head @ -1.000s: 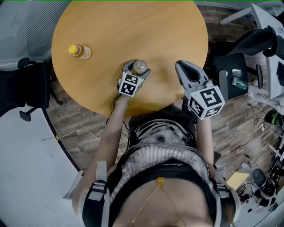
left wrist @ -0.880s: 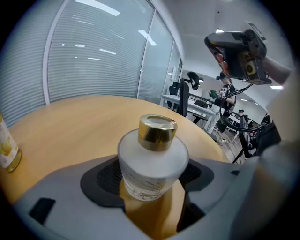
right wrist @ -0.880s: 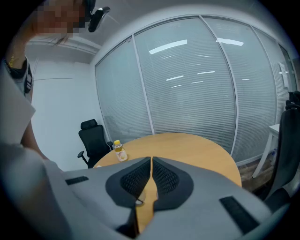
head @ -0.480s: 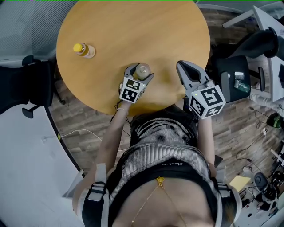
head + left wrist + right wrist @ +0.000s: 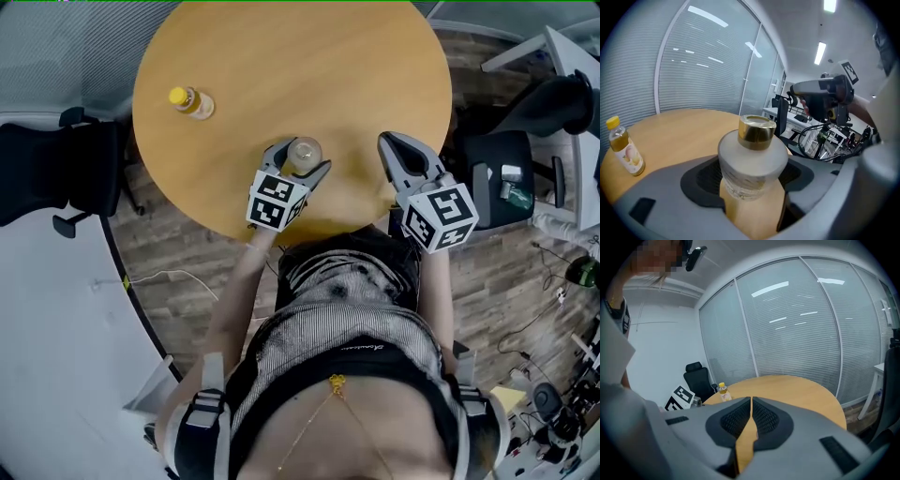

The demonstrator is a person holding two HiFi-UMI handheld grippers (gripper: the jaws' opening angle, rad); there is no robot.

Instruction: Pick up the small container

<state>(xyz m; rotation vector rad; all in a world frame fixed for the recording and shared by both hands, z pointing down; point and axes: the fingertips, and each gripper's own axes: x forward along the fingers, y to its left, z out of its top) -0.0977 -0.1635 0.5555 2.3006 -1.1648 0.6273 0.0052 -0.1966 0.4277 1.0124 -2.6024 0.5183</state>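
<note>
The round bench (image 5: 309, 66) fills the upper view. At its 6 o'clock edge, the left hand-held gripper (image 5: 300, 159) pinches the small container (image 5: 304, 152). At 4 o'clock, the right hand-held gripper (image 5: 391, 142) is pressed together, empty. A yellow-capped bottle (image 5: 190, 100) stands at 9 o'clock.

The right tool (image 5: 751, 401), jaws together, hangs over the round table (image 5: 806, 397), a yellow-capped bottle (image 5: 723, 393) beyond its tips.

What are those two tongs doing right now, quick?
Left tongs: closed on the bottle.
Right tongs: closed, empty.
</note>
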